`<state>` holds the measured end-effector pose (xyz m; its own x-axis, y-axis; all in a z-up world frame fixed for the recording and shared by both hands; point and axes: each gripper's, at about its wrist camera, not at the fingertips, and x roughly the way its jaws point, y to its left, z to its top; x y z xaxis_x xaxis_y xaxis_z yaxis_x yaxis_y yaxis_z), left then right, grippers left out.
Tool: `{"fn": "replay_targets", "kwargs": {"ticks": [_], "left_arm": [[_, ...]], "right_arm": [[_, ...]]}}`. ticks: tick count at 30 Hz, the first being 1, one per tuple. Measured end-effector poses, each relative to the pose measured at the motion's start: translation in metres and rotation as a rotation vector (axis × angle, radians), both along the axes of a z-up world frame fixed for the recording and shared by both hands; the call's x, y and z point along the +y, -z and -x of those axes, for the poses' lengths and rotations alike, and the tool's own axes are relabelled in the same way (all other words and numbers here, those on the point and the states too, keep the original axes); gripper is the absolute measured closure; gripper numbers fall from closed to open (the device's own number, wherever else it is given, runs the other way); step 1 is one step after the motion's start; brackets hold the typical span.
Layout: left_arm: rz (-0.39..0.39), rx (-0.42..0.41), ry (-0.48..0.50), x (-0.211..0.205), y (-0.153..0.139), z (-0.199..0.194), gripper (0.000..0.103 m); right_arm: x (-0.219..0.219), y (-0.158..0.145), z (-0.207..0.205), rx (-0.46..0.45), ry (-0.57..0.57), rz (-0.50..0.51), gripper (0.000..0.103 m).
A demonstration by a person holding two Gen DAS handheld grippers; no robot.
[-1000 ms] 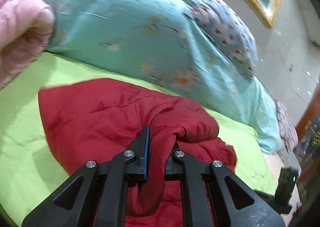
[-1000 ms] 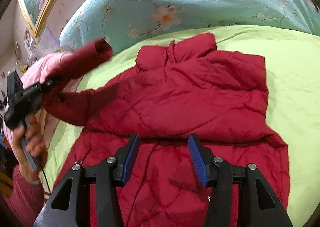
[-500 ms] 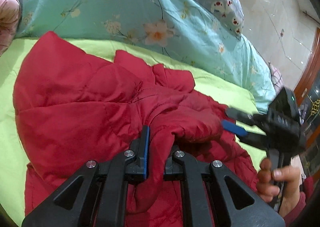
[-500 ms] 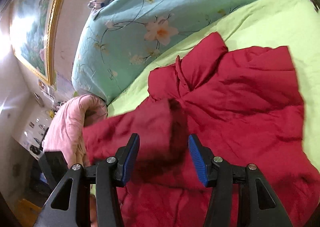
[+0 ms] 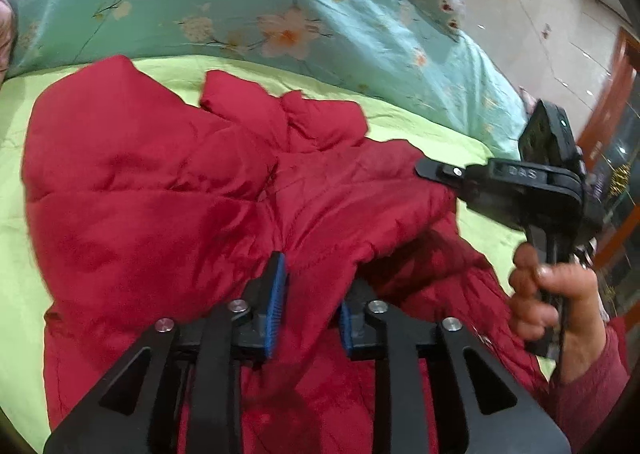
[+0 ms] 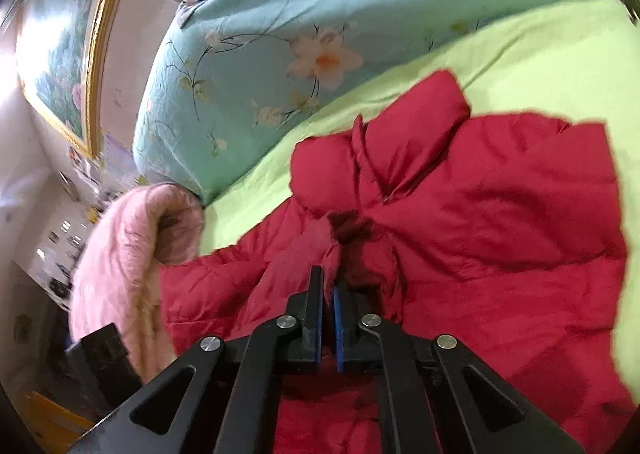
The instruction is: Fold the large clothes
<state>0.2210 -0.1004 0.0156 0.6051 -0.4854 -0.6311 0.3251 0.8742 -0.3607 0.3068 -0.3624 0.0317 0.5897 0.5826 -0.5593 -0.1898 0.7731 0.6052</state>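
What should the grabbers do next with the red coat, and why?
Probably open the left gripper fully and draw it back. Its jaws have just been opening, with the sleeve of the red coat between them, lying over the body. The right gripper has just closed on a fold there, so it can hold the coat.

Open green sheet (image 5: 24, 238) left of the red jacket (image 5: 160, 213), plenty of room to slide through there. Blocked at the far edge by the big floral duvet (image 5: 248, 9). Pink quilt (image 6: 120, 254) bunched up just beside the jacket's left side, so tight there.
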Motion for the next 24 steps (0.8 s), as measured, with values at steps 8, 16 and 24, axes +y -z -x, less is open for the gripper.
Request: {"fn": "replay_targets", "kwargs": {"ticks": [8, 16, 24], "left_arm": [[0.0, -0.005, -0.025, 0.016, -0.002, 0.002, 0.038], [0.031, 0.045, -0.216, 0.056, 0.007, -0.027, 0.038], [-0.035, 0.077, -0.228, 0.061, 0.021, -0.045, 0.038]], "right_arm": [[-0.041, -0.037, 0.031, -0.139, 0.131, 0.202, 0.101], [-0.045, 0.0, 0.037, -0.082, 0.158, 0.479, 0.101], [-0.052, 0.028, 0.046, -0.052, 0.217, 0.589, 0.101]]}}
